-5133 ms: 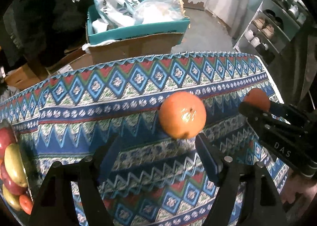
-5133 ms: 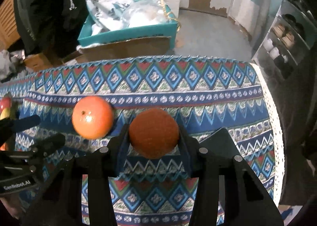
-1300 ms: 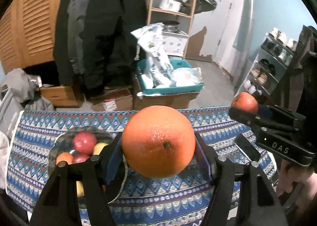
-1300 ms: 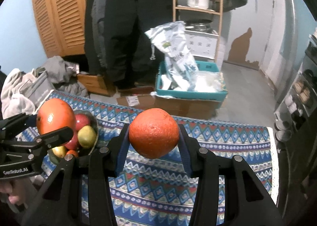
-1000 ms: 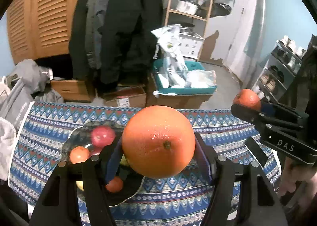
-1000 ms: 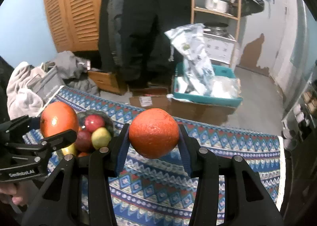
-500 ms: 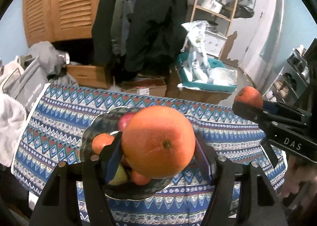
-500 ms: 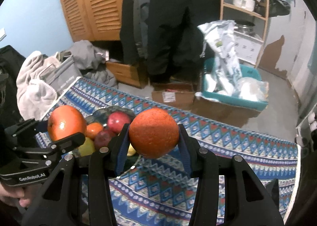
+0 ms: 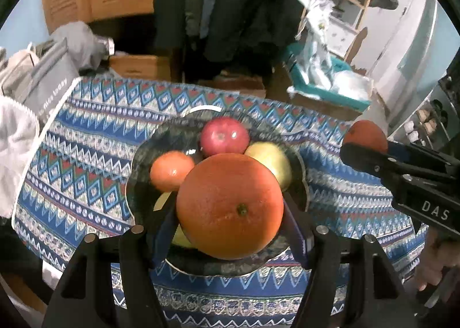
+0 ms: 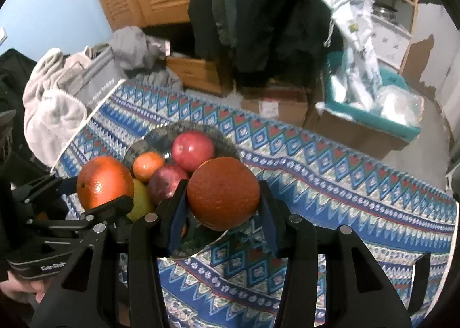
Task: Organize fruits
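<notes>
Both round oranges have come lower, now over the dark glass fruit bowl (image 9: pixel 135 167). The left hand-held gripper (image 9: pixel 230 213) squeezes a big bright orange (image 9: pixel 230 205); the right hand-held gripper (image 10: pixel 222 201) squeezes a darker orange (image 10: pixel 223 192) by the bowl's right rim. Patterned bench cloth (image 10: pixel 345 198) lies bare rightward.

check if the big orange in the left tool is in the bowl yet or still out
Out. The big orange is clamped in the left tool, above the bowl and its fruit.

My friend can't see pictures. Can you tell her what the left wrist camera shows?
The left claw holds a big orange over a dark bowl of fruit on a patterned blue tablecloth. At right, the right claw holds another orange.
</notes>
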{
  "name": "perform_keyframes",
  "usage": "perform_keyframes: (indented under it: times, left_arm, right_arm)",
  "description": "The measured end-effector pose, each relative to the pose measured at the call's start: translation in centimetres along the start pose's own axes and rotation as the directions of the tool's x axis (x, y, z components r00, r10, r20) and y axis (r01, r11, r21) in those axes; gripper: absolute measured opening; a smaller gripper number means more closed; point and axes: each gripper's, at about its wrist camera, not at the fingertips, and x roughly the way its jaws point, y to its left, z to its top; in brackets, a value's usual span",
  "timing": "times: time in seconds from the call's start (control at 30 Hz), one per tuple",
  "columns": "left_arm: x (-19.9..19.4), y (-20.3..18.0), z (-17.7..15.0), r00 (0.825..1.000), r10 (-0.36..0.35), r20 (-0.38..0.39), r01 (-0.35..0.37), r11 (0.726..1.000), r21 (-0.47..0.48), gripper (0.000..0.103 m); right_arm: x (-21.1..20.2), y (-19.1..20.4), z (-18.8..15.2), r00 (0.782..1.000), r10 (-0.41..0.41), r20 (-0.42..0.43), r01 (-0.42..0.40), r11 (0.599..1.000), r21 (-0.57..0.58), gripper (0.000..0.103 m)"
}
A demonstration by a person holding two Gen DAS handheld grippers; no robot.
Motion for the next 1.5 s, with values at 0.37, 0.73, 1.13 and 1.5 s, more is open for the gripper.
perform_keyframes:
  times: [0.37,0.73,1.13,1.5]
  left_arm:
    - [2.5,1.4,-1.3,0.996,0.026,-0.084,-0.029,0.999,-0.030,0.069]
    - [4.1,2.0,-1.8,0.988,0.019,-0.150,-0.028,0.998,-0.055,0.069]
    - [4.3,1.7,-1.9,0.986,0.041,-0.161,-0.047,0.998,-0.033,0.069]
    - [2.1,0.6,-1.1,0.998,0.044,-0.055,-0.043,0.999,0.007,0.076]
  right_arm:
    - [3.8,1.3,-0.9,0.996,0.029,-0.089,-0.030,1.000,-0.006,0.046]
    - [6.1,1.4,-1.9,0.984,0.077,-0.158,-0.073,0.997,0.029,0.046]
    - [5.4,1.8,-1.5,0.985,0.105,-0.137,-0.100,0.994,0.041,0.054]
    - [2.6,1.9,-0.5,0.997,0.050,-0.066,-0.049,0.999,0.023,0.060]
